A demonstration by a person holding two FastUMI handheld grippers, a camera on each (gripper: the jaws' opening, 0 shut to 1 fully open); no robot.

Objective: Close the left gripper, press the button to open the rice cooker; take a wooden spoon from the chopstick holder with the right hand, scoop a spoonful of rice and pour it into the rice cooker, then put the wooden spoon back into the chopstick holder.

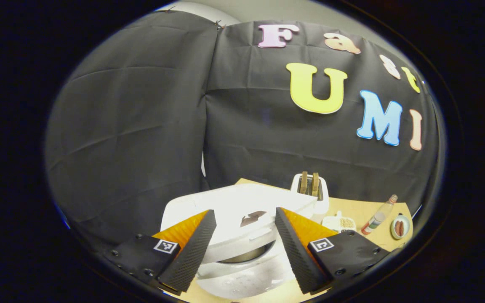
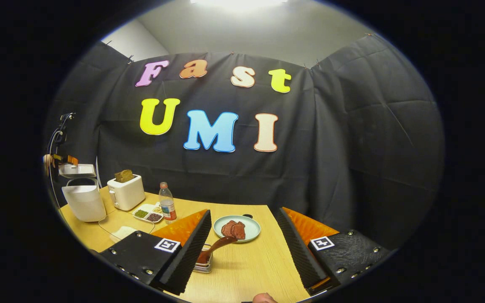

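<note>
Right gripper view: rice cooker [image 2: 83, 202] lid raised; wooden spoon [image 2: 214, 248] in chopstick holder [image 2: 203, 263].

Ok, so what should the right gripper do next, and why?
Probably ease down and shut on the spoon. The cooker lid is up, the right gripper is open and holds nothing, and the spoon stands in the holder just ahead.

The right gripper [image 2: 242, 248] hangs with jaws apart above the wooden table [image 2: 251, 269]. The wooden spoon [image 2: 217, 246] leans in the chopstick holder [image 2: 203, 263], near the plate [image 2: 237, 228]; the rice cooker [image 2: 83, 198], lid raised, stands well beyond it.
</note>
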